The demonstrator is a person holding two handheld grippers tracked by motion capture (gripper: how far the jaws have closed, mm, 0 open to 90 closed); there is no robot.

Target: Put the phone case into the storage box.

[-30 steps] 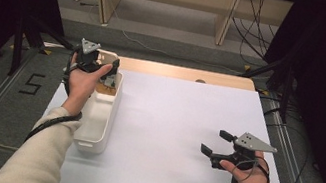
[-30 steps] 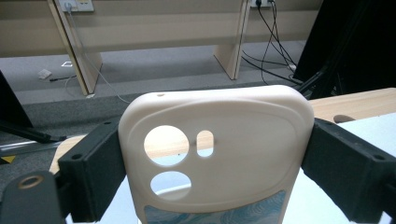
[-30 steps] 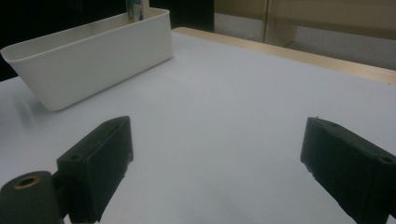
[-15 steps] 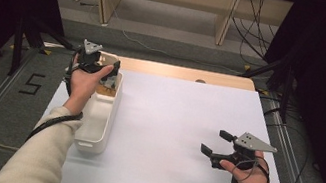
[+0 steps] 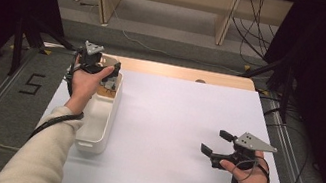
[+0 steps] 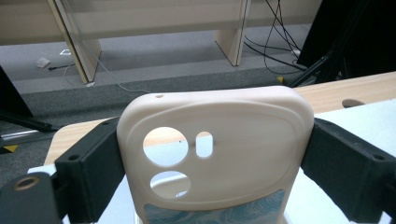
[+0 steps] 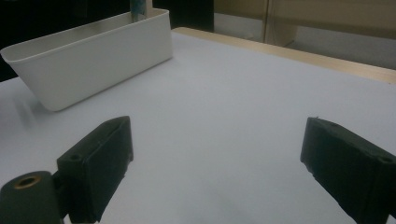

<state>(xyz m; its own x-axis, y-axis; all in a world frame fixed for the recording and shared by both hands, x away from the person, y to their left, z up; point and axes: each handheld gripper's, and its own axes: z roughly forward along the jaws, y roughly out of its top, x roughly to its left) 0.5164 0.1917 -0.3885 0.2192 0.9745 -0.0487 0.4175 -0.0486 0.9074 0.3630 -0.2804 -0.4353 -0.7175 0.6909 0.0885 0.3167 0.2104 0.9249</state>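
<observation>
My left gripper point(image 5: 96, 65) hangs over the far end of a white bin point(image 5: 93, 132) at the table's left side. It is shut on a cream phone case point(image 6: 243, 135) with round camera holes and a blue-patterned lower part, held upright between the black jaws. The left gripper point(image 6: 212, 156) faces away from the person, toward the floor beyond the table. My right gripper point(image 5: 217, 143) rests low over the white table near its front right, open with nothing between the jaws. In the right gripper view the right gripper point(image 7: 217, 172) points across the table toward the bin point(image 7: 88, 60).
The white table top point(image 5: 171, 118) has a bare wooden strip point(image 5: 179, 72) along its far edge. Several dark items lie in the bin's far end. Beyond the table are wooden shelf legs point(image 5: 227, 16), floor cables and black stand legs point(image 5: 34, 31) at the left.
My left gripper with the phone case has drifted slightly right over the bin's far end. The right gripper has stayed in place, still open.
</observation>
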